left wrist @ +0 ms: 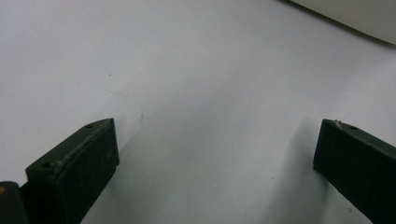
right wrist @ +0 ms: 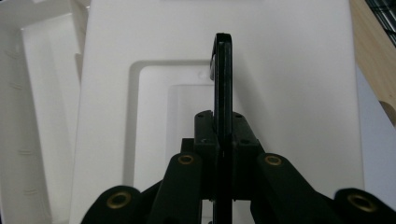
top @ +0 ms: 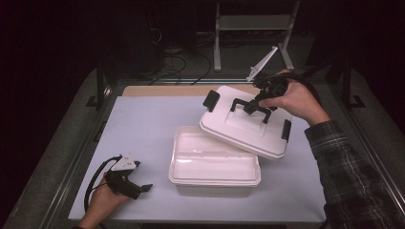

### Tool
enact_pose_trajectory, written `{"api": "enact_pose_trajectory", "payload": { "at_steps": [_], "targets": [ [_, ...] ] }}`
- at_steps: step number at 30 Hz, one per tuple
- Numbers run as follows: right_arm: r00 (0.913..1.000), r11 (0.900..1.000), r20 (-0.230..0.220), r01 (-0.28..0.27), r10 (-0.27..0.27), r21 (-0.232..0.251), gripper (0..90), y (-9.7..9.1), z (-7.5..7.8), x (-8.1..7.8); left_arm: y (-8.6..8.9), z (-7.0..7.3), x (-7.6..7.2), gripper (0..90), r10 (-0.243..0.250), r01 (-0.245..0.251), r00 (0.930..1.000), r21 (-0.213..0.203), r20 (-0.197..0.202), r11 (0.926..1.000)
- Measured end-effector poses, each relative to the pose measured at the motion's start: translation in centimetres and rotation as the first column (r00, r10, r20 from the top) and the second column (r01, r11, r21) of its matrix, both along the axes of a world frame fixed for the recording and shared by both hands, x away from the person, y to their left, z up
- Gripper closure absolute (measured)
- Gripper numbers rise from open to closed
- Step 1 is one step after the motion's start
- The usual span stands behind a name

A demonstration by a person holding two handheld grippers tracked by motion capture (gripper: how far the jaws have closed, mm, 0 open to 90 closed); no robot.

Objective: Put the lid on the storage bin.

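A white rectangular plastic lid with black side clips is held up by its thin black handle. The handle is pinched tight between the two black jaws of the right gripper, which is held in the person's right hand. In the right gripper view the handle is seen standing on edge, squeezed between the jaws, with the lid spread out behind it.

The lid is tilted and lifted off. Its lower edge hangs over the far right corner of the white rectangular plastic box. The box is left open and is set near the middle of the white table top, a little toward the near edge. Part of the open box is also seen beside the lid in the right gripper view.

The left gripper is rested low by the near left corner of the table, held in the left hand. Its jaws are spread wide, and nothing is held between them. Only bare white table is seen between them in the left gripper view. It is kept well apart from the box.
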State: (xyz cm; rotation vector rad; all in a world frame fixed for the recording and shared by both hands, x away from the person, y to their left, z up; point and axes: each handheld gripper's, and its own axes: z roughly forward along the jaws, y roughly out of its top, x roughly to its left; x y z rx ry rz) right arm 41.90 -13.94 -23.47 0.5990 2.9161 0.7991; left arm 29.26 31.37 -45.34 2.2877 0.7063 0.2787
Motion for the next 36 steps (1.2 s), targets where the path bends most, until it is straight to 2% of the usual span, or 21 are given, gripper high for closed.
{"api": "enact_pose_trajectory", "payload": {
  "at_steps": [5, 8, 13, 19, 23, 29, 36],
  "targets": [
    [0.9971, 0.9971, -0.007, -0.076, 0.076, 0.001, 84.0, 1.8, 0.2, -0.8, 0.0, 0.0, 0.0, 0.0, -0.001, 0.001, 1.0000, 0.001, -0.001, 1.0000],
    [0.9911, 0.9912, -0.016, -0.132, 0.132, 0.007, 84.0, 3.2, 0.3, -1.4, 0.0, 0.0, 0.0, 0.0, 0.000, 0.000, 1.0000, 0.001, 0.000, 1.0000],
    [0.9778, 0.9781, -0.027, -0.208, 0.208, 0.011, 84.0, 5.1, 0.4, -2.1, 0.0, 0.0, 0.0, 0.0, 0.000, 0.000, 1.0000, 0.000, -0.001, 1.0000],
    [0.9578, 0.9590, -0.056, -0.283, 0.282, -0.013, 84.0, 7.5, -0.1, -2.8, 0.0, 0.0, 0.0, 0.0, 0.000, 0.000, 1.0000, 0.000, -0.001, 1.0000],
    [0.9478, 0.9490, -0.071, -0.314, 0.311, -0.031, 84.0, 8.6, -0.6, -3.2, 0.0, 0.0, 0.0, 0.0, 0.000, 0.000, 1.0000, 0.001, -0.001, 1.0000],
    [0.9366, 0.9383, -0.081, -0.344, 0.341, -0.033, 84.0, 9.8, -1.3, -3.7, 0.0, 0.0, 0.0, 0.0, 0.000, 0.000, 1.0000, 0.000, 0.000, 1.0000],
    [0.9286, 0.9296, -0.092, -0.365, 0.359, -0.052, 84.0, 10.6, -2.0, -4.4, 0.0, 0.0, 0.0, 0.0, 0.001, -0.001, 1.0000, -0.002, 0.000, 1.0000]
  ]
}}
